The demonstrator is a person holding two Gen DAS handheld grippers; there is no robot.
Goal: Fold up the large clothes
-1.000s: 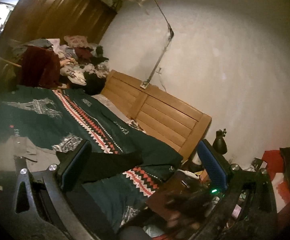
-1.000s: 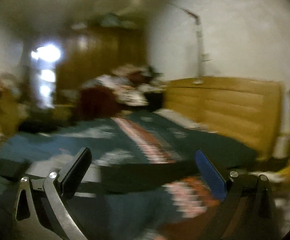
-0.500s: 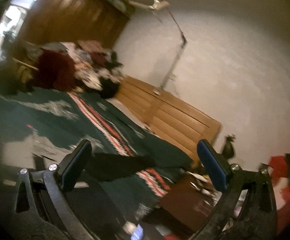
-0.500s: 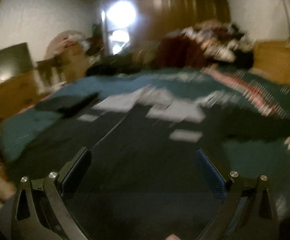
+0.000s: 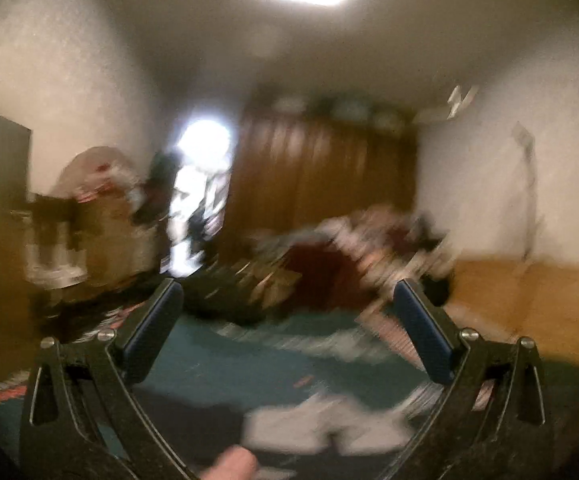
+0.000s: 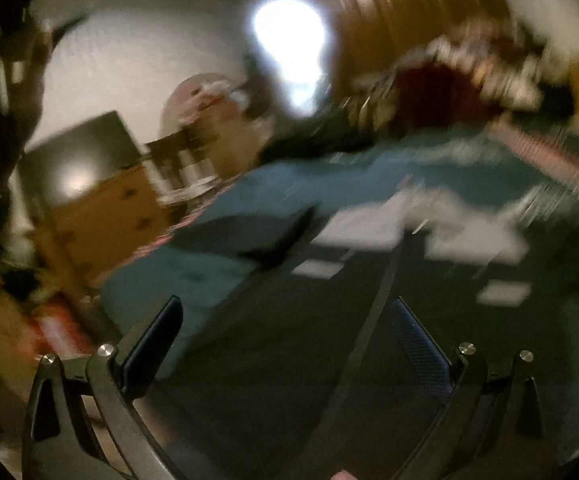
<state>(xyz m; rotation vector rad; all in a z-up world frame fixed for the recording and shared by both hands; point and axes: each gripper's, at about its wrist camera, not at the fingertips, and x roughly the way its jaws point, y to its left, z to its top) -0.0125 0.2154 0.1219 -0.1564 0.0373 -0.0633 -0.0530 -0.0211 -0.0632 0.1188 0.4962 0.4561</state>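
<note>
Both claws are empty right now, so we'd call this pretty much the starting line. Our left claw (image 5: 285, 328) has its jaws spread wide with nothing between them, pointed up across the room more than at the bed. Our right claw (image 6: 285, 344) is also wide open, hanging over the dark garment (image 6: 309, 344) spread out on the bed (image 6: 149, 280).

Everything's smeared with motion blur, so take details with a grain of salt. What we can make out: the dark garment lies mostly flat on the teal bedspread, with a pale strip (image 6: 369, 332) running along it and some light patches (image 6: 417, 228) at its far end. We can't tell what kind of garment it is or spot any fold in it.

So by our read, nothing's folded yet. Still left: grab an edge, do the folds, square it up. There's also a heap of clothes (image 5: 373, 248) at the far end of the bed, maybe more work.
</note>
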